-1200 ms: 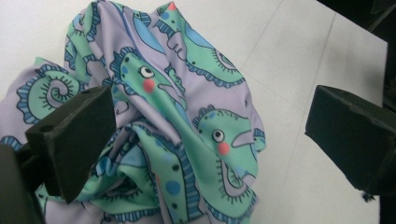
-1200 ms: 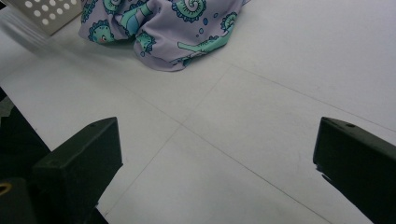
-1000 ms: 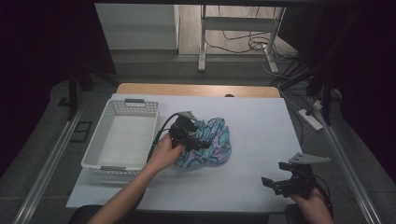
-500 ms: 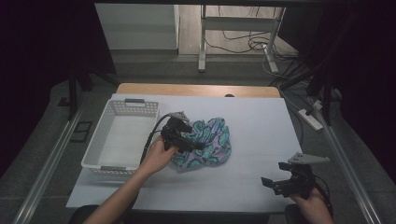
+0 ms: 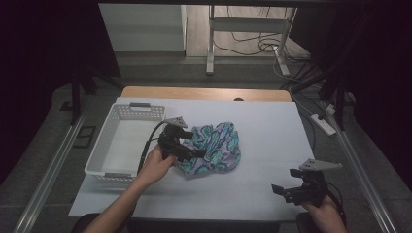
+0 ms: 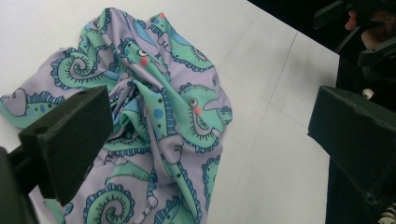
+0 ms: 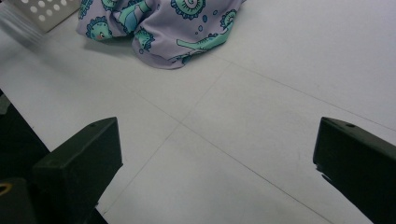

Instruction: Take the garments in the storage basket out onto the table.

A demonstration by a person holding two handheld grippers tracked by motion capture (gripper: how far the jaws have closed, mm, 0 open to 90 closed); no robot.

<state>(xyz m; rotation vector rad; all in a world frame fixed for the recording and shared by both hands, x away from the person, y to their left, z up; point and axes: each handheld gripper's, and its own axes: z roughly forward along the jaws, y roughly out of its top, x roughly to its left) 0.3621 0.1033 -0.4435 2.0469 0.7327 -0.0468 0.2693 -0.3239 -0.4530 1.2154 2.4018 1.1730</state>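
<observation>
At the table's left edge a white perforated basket is seen, its long side running along that edge, nothing visible inside it. Just beside its right wall the left gripper is held over the near left part of the cloth, jaws spread wide and nothing clamped between them. In the left gripper view the cloth, lilac with green seahorse figures, is bunched in soft folds directly below and between the two black jaws; whether the jaw tips are touching the fabric cannot be told.

The cloth is placed near the middle of the table, a little left of centre, crumpled in one heap, its left fringe close to the basket. Bare white tabletop is left all around its far, right and near sides.

Over at the near right corner the right gripper is held low near the table's near edge, well apart from the cloth, jaws parted wide and empty. In the right gripper view only bare tabletop lies between the jaws, the cloth's near edge is seen far ahead, and a corner of the basket beyond it.
</observation>
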